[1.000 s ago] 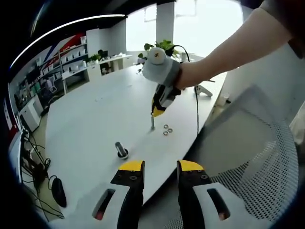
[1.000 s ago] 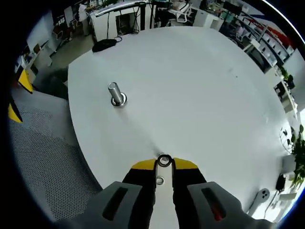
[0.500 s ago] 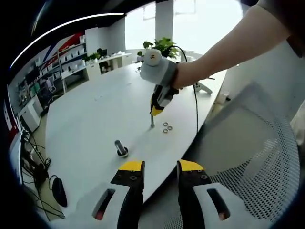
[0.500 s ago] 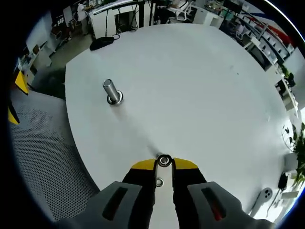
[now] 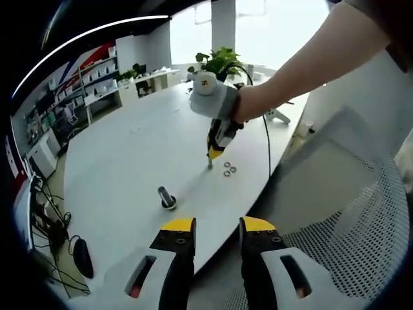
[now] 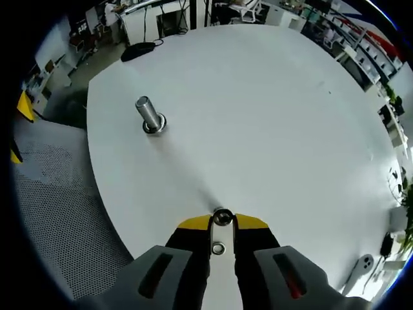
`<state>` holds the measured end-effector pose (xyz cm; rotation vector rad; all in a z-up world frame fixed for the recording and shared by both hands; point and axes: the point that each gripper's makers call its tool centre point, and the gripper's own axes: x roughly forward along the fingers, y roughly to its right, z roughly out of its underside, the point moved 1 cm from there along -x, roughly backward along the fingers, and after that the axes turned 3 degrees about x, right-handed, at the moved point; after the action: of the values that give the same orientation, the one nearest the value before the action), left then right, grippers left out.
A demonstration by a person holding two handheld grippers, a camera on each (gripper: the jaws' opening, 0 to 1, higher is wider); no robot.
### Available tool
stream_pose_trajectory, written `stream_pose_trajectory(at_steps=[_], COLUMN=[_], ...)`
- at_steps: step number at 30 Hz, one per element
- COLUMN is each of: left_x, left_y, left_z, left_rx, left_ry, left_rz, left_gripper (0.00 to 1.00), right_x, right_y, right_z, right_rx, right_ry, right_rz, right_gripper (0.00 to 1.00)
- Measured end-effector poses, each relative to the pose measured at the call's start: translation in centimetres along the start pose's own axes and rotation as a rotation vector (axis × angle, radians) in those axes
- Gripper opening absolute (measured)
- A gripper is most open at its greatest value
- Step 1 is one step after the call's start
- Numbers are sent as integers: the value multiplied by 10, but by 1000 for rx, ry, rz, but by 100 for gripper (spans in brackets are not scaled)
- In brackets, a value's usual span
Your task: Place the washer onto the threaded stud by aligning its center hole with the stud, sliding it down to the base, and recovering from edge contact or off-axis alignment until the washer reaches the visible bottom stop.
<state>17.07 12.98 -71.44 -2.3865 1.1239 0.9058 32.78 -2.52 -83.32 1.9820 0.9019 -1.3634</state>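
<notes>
Washer (image 6: 222, 217) pinched in right gripper (image 6: 222, 223) above white table (image 6: 271, 123).

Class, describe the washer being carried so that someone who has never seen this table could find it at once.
Start at the big white table, then find the right tongs above its near edge. The washer is the small metal ring pinched between their yellow tips. Unlike the loose washers lying flat on the table, it is held.

A shiny metal washer (image 6: 222, 217) and a polished metal stud (image 6: 149, 115) contrast with the smooth, matt white table (image 6: 271, 123) and a mesh chair (image 5: 348, 213).
</notes>
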Motion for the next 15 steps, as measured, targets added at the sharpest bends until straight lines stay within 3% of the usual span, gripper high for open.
stream_pose_trajectory(at_steps=[15], left_x=[0], left_y=[-3], left_z=[4], left_rx=[30], left_ry=[-28], left_rz=[-33], left_gripper=[24], right_x=[19], right_y=[1], right_z=[12], right_rx=[-4], right_ry=[-37], right_rz=[-12], right_gripper=[14])
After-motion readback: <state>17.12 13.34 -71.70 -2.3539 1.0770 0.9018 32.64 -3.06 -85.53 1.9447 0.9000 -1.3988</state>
